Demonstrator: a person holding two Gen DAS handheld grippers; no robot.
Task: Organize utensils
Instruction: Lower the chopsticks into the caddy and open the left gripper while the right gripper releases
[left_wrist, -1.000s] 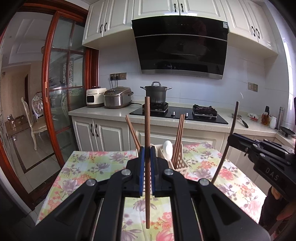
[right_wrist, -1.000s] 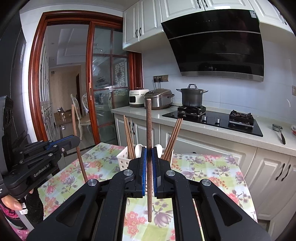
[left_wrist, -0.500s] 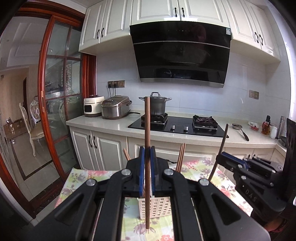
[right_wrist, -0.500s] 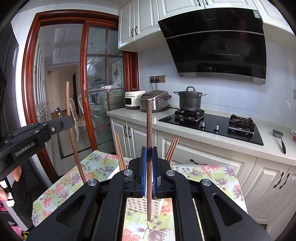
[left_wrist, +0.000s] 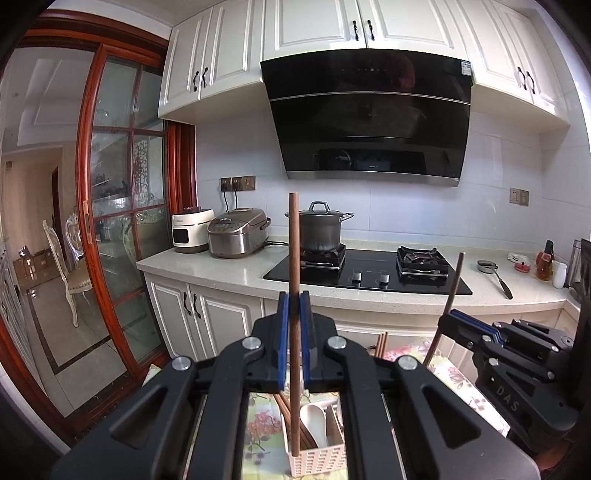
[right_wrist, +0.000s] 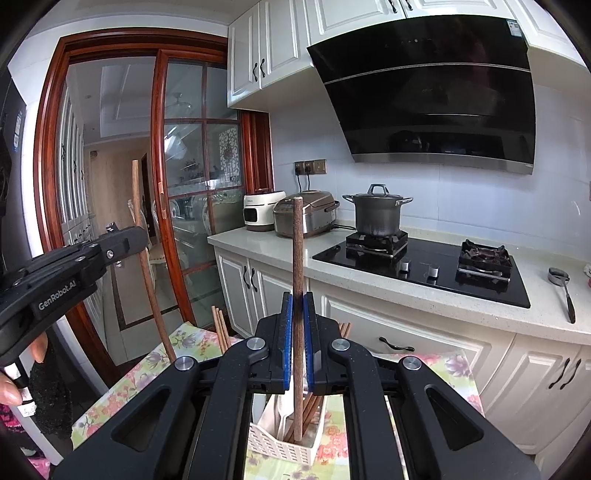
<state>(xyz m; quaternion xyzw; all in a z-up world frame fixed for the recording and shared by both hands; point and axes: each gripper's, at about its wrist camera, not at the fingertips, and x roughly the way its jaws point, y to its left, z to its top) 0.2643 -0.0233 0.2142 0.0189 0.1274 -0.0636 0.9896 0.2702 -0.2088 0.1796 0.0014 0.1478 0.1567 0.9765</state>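
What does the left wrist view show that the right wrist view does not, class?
Only the left wrist view: bottles at the counter's far right end. Only the right wrist view: a person's fingers under the left hand-held gripper. Both: each gripper shut on an upright chopstick, the white basket below, and the pot.

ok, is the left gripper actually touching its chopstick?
Touching. In the left wrist view the left gripper has its blue pads pressed on both sides of the upright chopstick, with no gap showing.
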